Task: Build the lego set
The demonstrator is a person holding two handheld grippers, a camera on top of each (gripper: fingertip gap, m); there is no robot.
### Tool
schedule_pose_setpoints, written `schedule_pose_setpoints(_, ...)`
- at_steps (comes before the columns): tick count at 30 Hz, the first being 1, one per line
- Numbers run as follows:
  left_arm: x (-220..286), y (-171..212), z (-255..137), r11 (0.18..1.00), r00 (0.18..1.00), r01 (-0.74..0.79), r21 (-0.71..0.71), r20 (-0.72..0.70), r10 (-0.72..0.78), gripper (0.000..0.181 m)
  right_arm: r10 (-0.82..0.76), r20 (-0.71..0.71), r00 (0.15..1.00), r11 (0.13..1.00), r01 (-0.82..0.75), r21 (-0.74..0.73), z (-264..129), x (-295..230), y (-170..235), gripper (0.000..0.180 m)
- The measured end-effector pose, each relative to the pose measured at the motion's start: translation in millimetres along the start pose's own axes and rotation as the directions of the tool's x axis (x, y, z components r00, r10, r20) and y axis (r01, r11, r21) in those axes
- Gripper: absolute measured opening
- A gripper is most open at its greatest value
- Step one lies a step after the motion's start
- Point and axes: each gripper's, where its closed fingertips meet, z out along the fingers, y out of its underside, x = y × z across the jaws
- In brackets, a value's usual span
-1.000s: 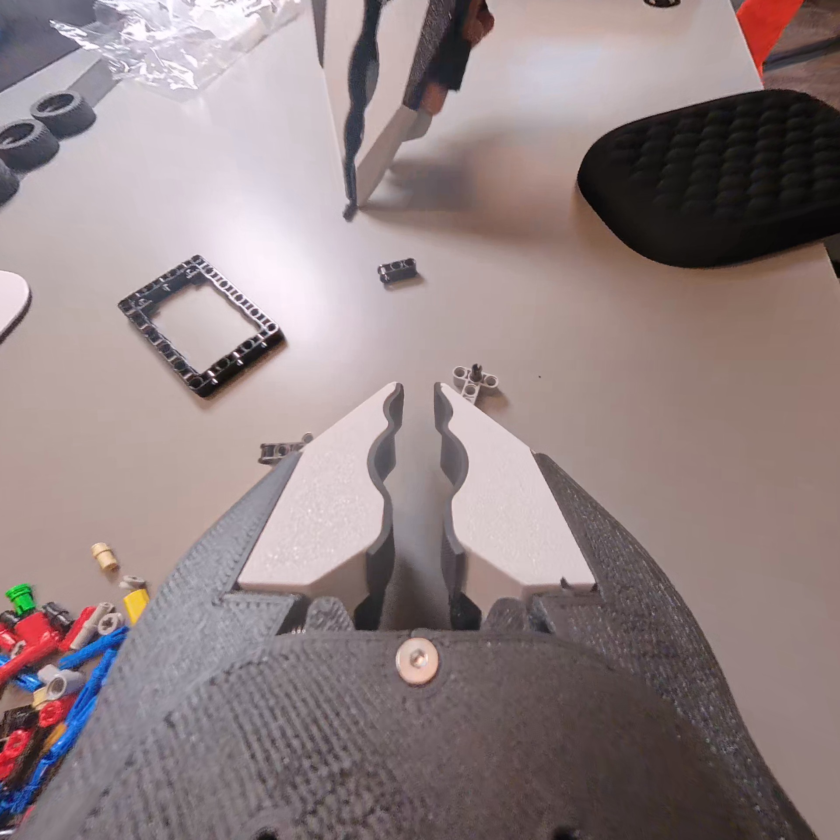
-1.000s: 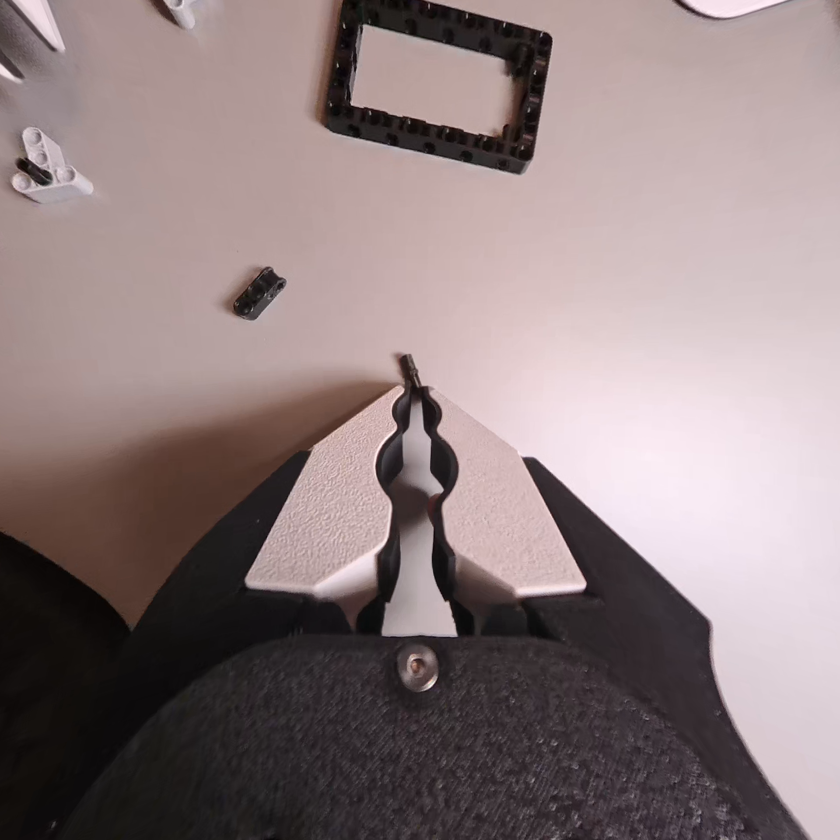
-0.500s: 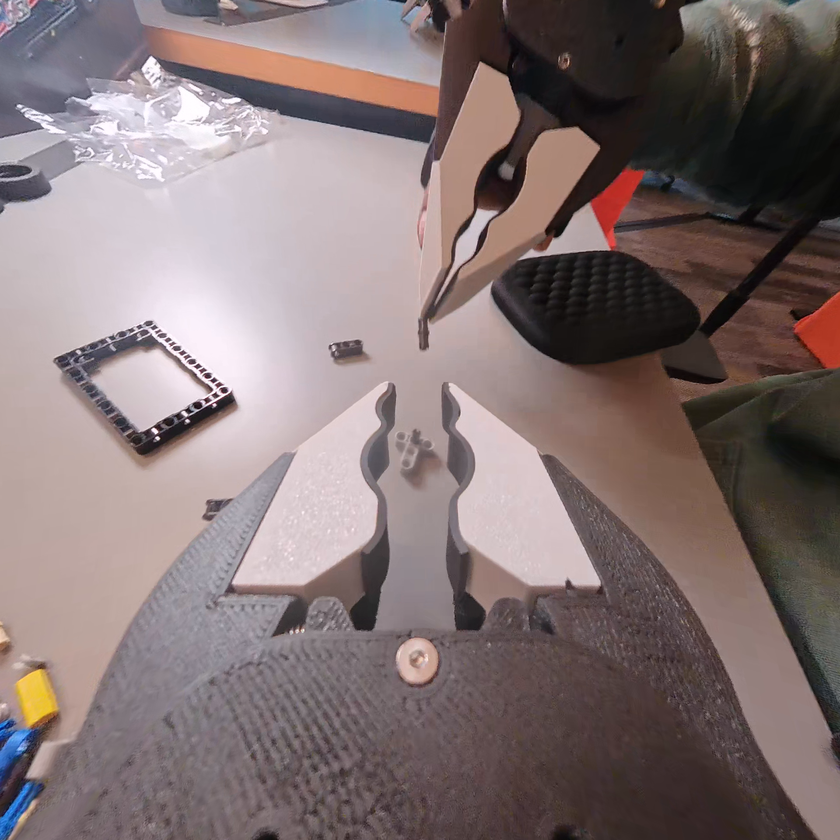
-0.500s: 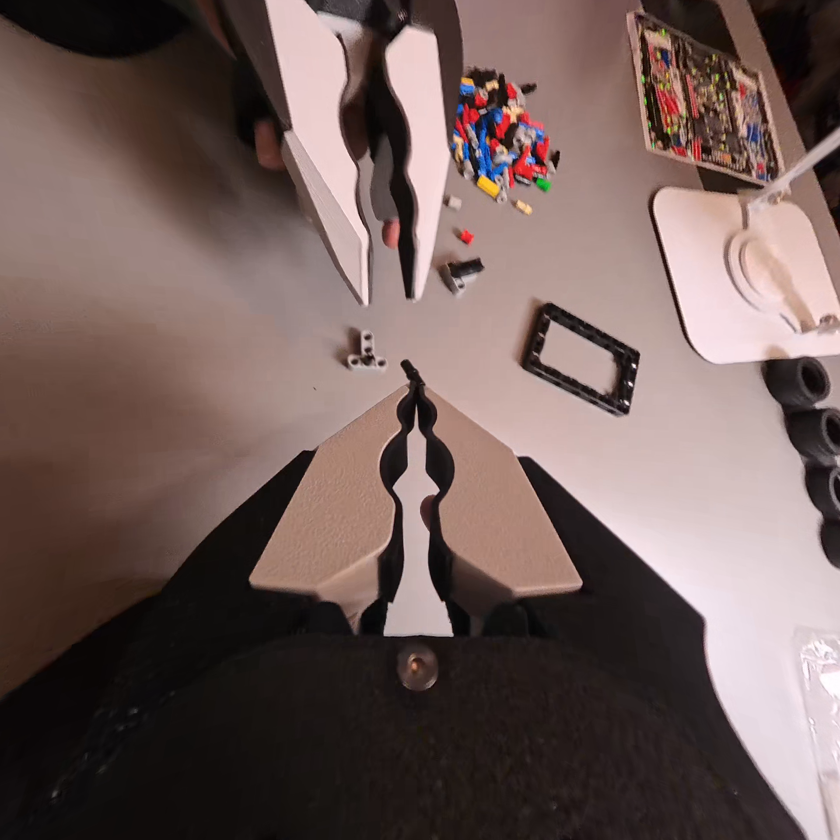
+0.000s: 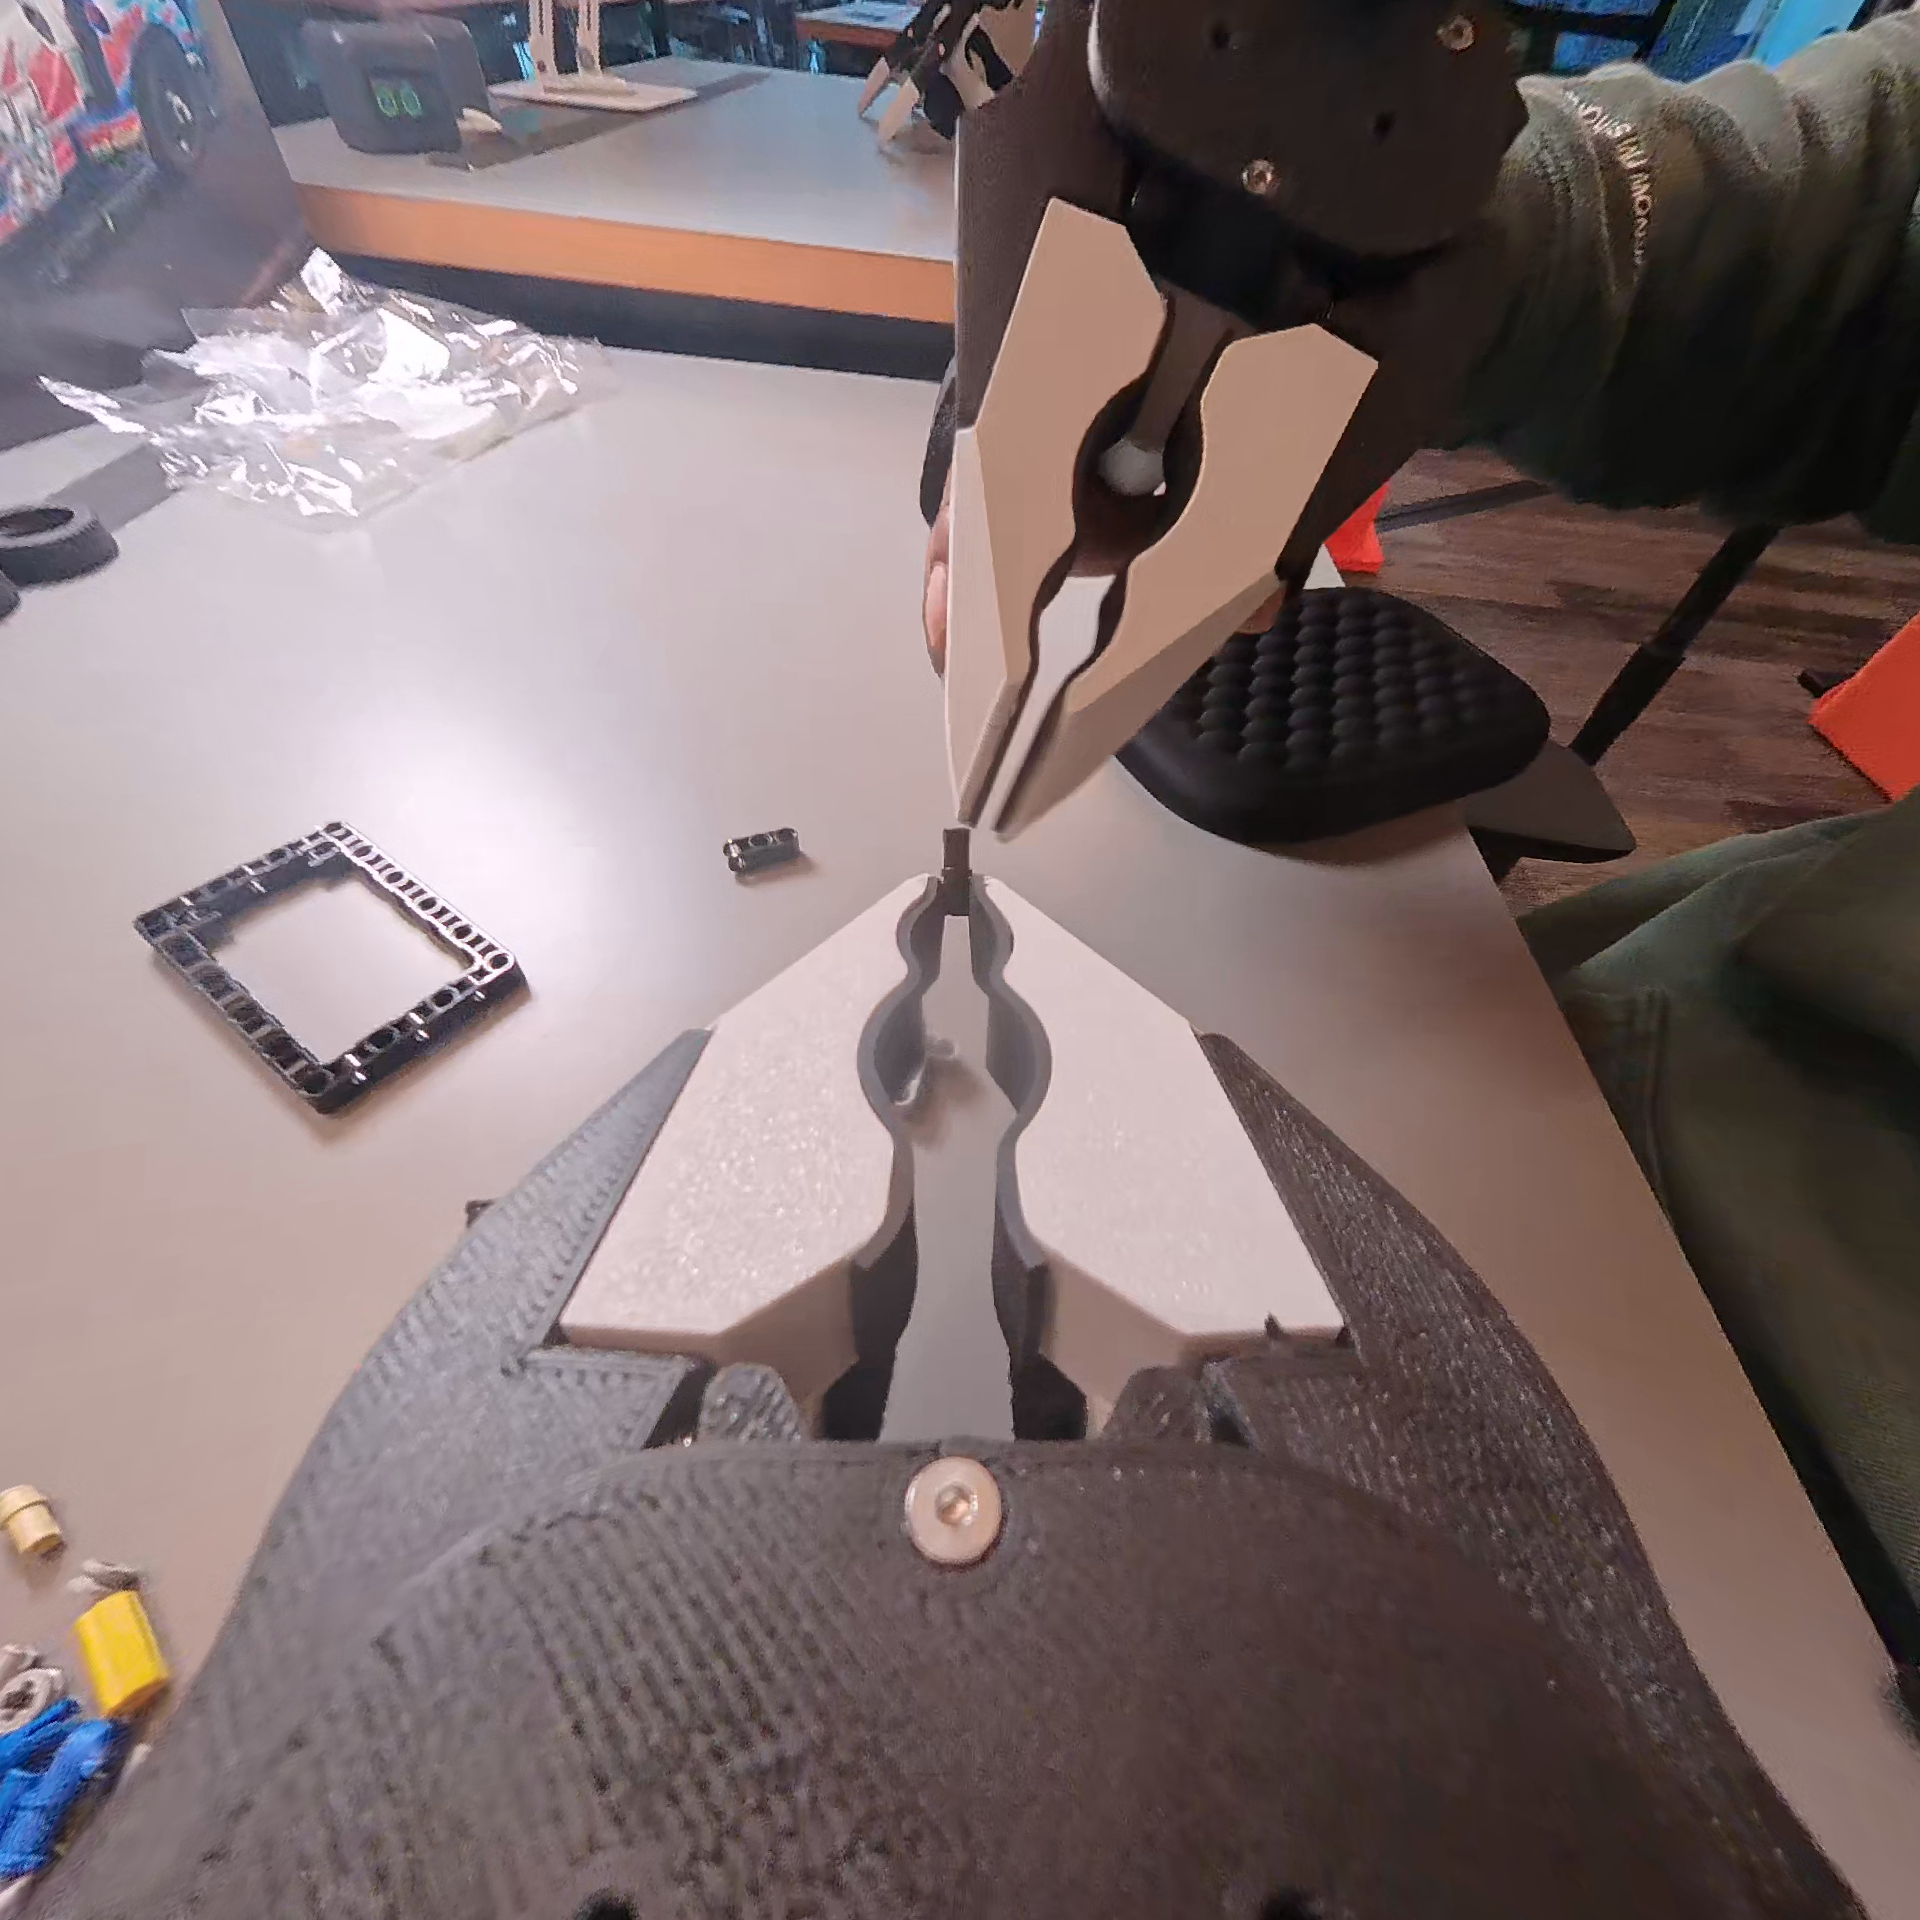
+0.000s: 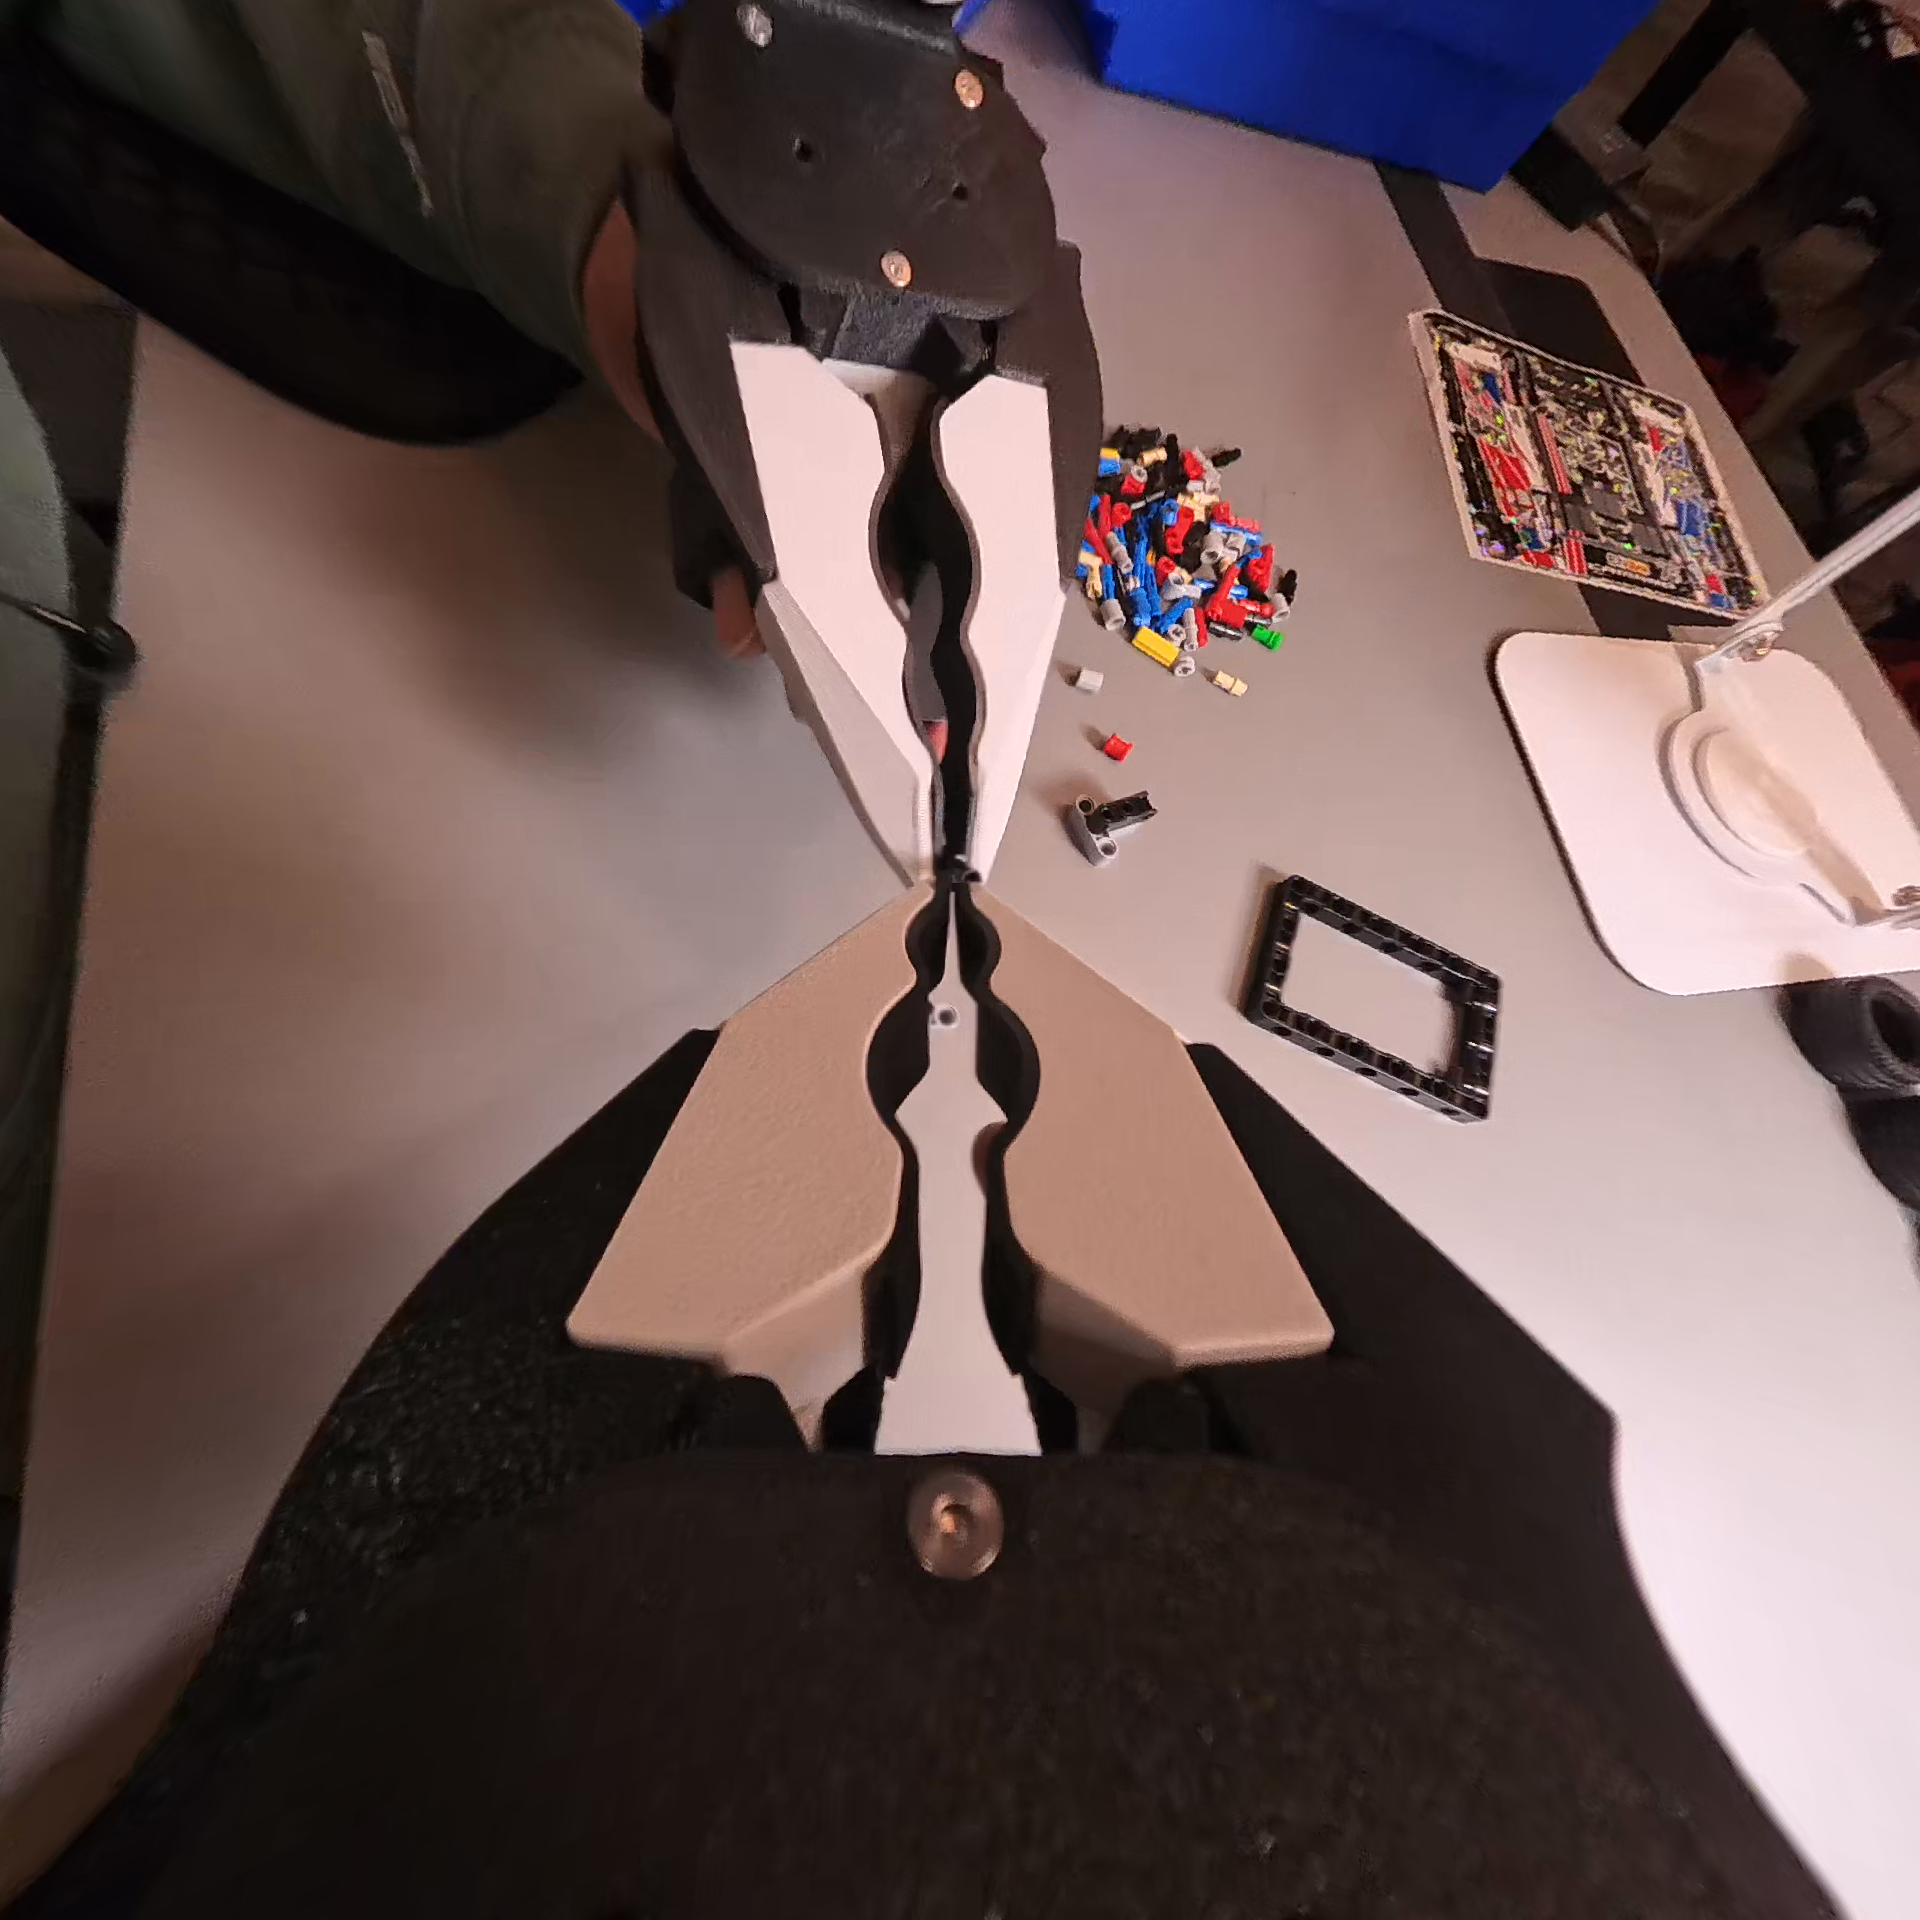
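My left gripper is shut on one end of a small black pin. My right gripper comes down from above, shut on the pin's other end, so the two tips meet over the table. In the right wrist view my right gripper and the left gripper pinch the same pin. A small grey connector piece lies on the table below, seen through the finger gap. A black rectangular frame lies flat to the left; it also shows in the right wrist view.
A pile of coloured pieces, a grey-and-black connector, a printed sheet, a white stand base and tyres lie around. A short black beam, a plastic bag and a black cushion are nearby. Less than 4 cm separates the two grippers' tips.
My left gripper was open over the grey piece and has closed on the black pin. Both grippers rose and tilted toward each other, and the right one brought the pin to the left's tips.
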Motion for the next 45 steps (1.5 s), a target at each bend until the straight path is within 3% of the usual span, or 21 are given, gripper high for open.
schedule_pose_setpoints(3, 1, -3, -2, 0.999, 1.000, -0.031, 0.015, -0.005, 0.031, 0.003, 0.068, 0.029, 0.997, 0.997, -0.069, 0.034, -3, 0, -3, 0.010)
schedule_pose_setpoints(23, 11, -6, -1, 0.998, 0.997, -0.065, 0.024, -0.033, 0.066, 0.003, 0.138, 0.125, 0.983, 0.990, -0.140, 0.011, -1, -7, -5, 0.002)
schedule_pose_setpoints(25, 9, -4, 0, 0.998, 0.998, -0.057, 0.012, -0.024, 0.058, 0.003, 0.148, 0.132, 0.980, 0.989, -0.145, -0.031, 0, -6, -3, 0.002)
schedule_pose_setpoints(27, -1, 9, 2, 0.997, 0.999, -0.046, -0.059, 0.012, 0.047, 0.025, 0.165, 0.114, 0.980, 0.983, -0.154, -0.100, 3, 0, 2, 0.002)
schedule_pose_setpoints(30, -16, 41, 6, 0.972, 0.995, -0.081, -0.220, 0.045, 0.093, 0.037, 0.194, 0.082, 0.978, 0.958, -0.171, -0.228, 11, 7, 14, 0.002)
schedule_pose_setpoints(35, -16, 64, 12, 0.937, 0.993, -0.097, -0.336, 0.037, 0.116, 0.030, 0.230, 0.103, 0.968, 0.908, -0.175, -0.380, 32, -5, 38, 0.002)
schedule_pose_setpoints(45, -16, 69, 19, 0.911, 0.983, -0.156, -0.382, 0.031, 0.182, 0.008, 0.240, 0.098, 0.966, 0.827, -0.150, -0.542, 43, -7, 58, 0.002)
